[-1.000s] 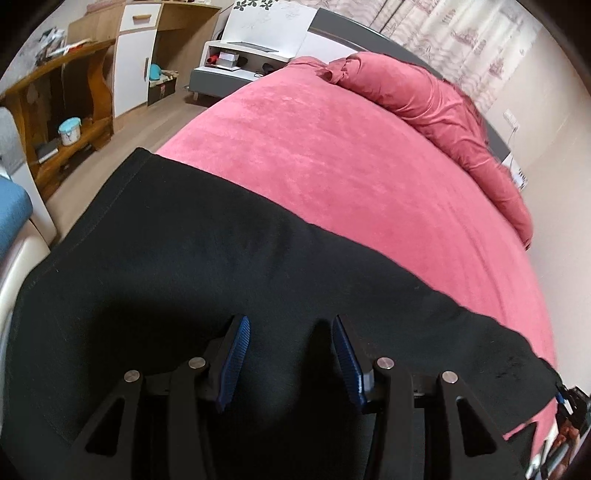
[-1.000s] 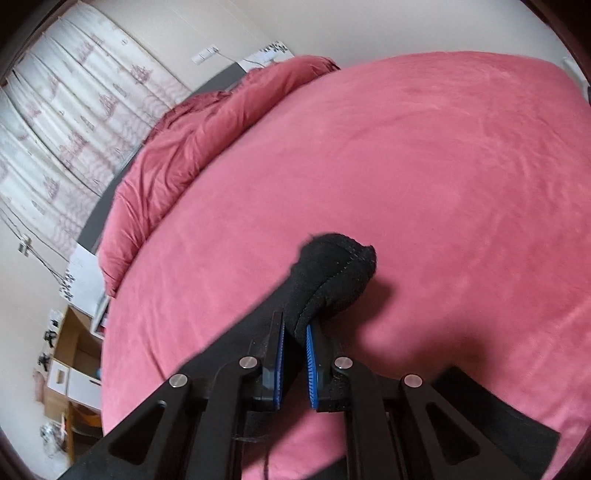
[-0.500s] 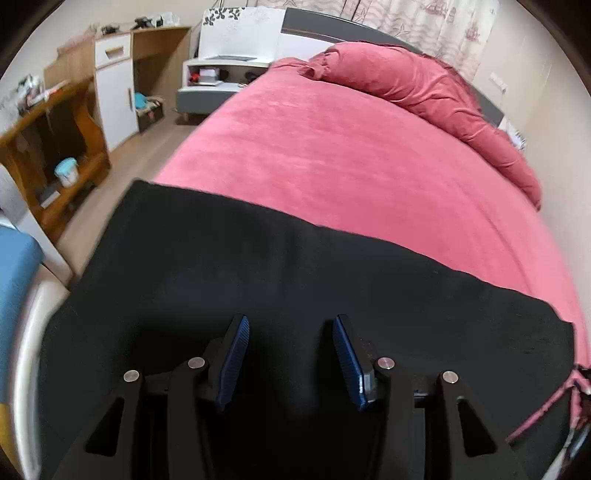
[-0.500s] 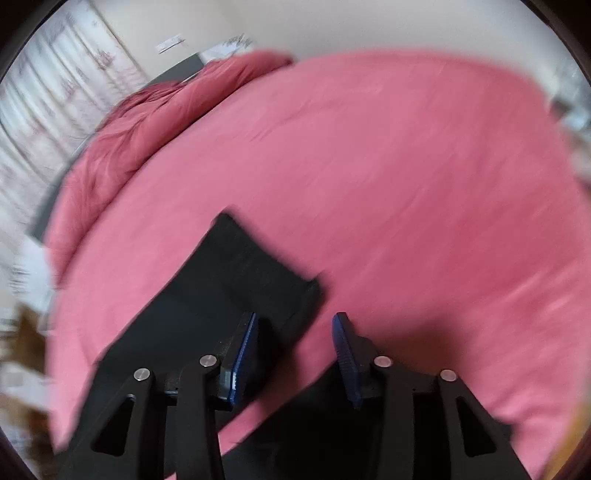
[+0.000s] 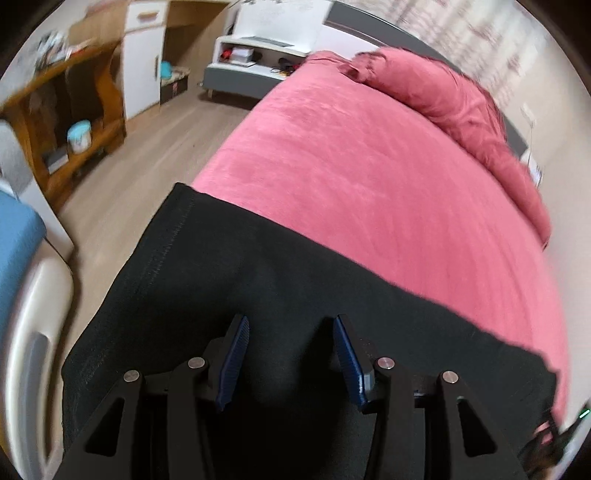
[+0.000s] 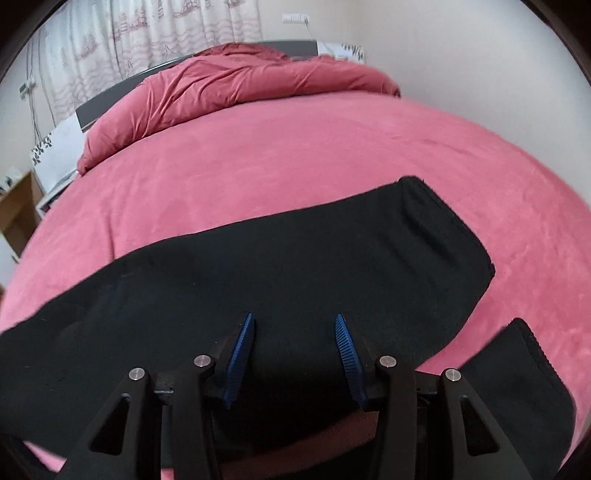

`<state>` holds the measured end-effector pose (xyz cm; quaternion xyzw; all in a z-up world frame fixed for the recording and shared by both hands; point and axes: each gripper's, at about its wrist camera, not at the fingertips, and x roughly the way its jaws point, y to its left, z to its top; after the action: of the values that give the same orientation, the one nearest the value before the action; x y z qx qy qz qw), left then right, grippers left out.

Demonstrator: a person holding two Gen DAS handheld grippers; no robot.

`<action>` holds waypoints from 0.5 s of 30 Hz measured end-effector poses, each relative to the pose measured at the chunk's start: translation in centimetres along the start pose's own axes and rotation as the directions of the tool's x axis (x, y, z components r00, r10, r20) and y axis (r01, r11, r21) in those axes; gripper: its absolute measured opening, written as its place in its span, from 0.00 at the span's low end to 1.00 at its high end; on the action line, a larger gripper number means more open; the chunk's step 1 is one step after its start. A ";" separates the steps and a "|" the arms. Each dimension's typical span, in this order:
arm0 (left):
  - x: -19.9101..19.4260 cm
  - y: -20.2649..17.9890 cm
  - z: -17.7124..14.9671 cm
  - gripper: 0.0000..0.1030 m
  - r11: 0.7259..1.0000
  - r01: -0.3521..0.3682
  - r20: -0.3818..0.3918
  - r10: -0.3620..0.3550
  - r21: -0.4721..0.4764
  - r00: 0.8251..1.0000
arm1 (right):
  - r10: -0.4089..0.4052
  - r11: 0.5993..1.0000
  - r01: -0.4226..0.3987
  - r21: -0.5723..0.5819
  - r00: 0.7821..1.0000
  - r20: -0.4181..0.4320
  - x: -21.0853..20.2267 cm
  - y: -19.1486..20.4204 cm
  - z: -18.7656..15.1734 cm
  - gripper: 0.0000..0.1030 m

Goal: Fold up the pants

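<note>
Pants point(image 6: 280, 266): black, lying spread on the pink bed point(image 6: 295, 147), near its front edge. In your right view one leg is stretching flat across the cover, its hem point(image 6: 447, 218) pointing right; a second hem point(image 6: 532, 354) is showing lower right, apart from the first, with pink cover between them. In your left view the pants point(image 5: 258, 295) are reaching the bed's left edge, a stitched seam point(image 5: 166, 251) running along that side.

Your right tongs point(image 6: 293, 350) are hovering over the leg with the jaws apart; they have just been opening, and no cloth is sitting between the blue pads point(image 6: 240, 354). Whether the tips are touching the fabric below, I cannot tell.

Your left tongs point(image 5: 290, 354) are also standing apart, pointing down at the black cloth, nothing pinched between their pads point(image 5: 232, 362).

Beyond the pants, a rumpled red duvet point(image 6: 229, 85) is lying bunched along the far side of the bed, against the dark headboard point(image 6: 110, 99). Patterned curtains point(image 6: 147, 33) are hanging behind it.

Left of the bed: wood floor point(image 5: 140, 181), a wooden shelf point(image 5: 74, 110) holding a small pale tub point(image 5: 78, 136), a white cabinet point(image 5: 142, 62), and a low white-and-grey unit point(image 5: 251, 62). The left view is smeared with blur.
</note>
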<state>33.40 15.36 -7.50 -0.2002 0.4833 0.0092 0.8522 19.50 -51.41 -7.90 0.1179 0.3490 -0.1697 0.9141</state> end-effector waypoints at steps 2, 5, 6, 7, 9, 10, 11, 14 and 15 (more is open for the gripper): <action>0.0 1.7 1.1 0.47 0.993 0.060 -0.029 -0.063 -0.103 0.998 | -0.013 1.000 0.013 -0.010 1.000 0.021 0.1 0.5 -0.3 0.48; 0.1 3.5 2.5 0.47 0.966 0.111 -0.050 -0.126 -0.233 0.991 | -0.015 1.000 0.016 -0.008 0.999 0.050 0.0 1.2 -0.6 0.50; 0.2 3.9 2.8 0.47 0.954 0.123 -0.053 -0.142 -0.273 0.988 | -0.017 1.000 0.017 -0.003 0.998 0.055 0.0 1.1 -0.7 0.52; 0.5 4.3 3.2 0.47 0.938 0.136 -0.060 -0.163 -0.319 0.985 | -0.020 1.000 0.020 0.000 0.998 0.056 0.2 0.9 -0.7 0.53; 0.8 4.6 3.5 0.47 0.916 0.141 -0.073 -0.181 -0.376 0.981 | -0.024 1.000 0.024 -0.002 0.998 0.056 0.6 1.2 -0.3 0.54; 1.1 4.5 3.8 0.46 0.906 0.141 -0.077 -0.187 -0.400 0.979 | -0.028 1.000 0.028 -0.005 0.998 0.059 0.5 1.3 -0.3 0.54; 1.6 4.2 4.0 0.46 0.897 0.142 -0.085 -0.194 -0.418 0.977 | -0.032 0.999 0.033 -0.009 0.998 0.060 0.6 1.5 -0.3 0.54; 2.6 3.2 4.6 0.46 0.885 0.129 -0.105 -0.196 -0.447 0.975 | -0.030 0.999 0.031 -0.007 0.997 0.064 0.9 1.8 -0.1 0.55; 3.1 2.8 4.7 0.46 0.885 0.117 -0.119 -0.190 -0.452 0.975 | -0.028 1.000 0.028 -0.004 0.997 0.066 0.9 1.7 -0.2 0.55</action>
<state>38.32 19.09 -8.83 -0.4260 0.5177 0.0350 0.7411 20.68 -49.97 -8.43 0.1050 0.3207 -0.1853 0.9229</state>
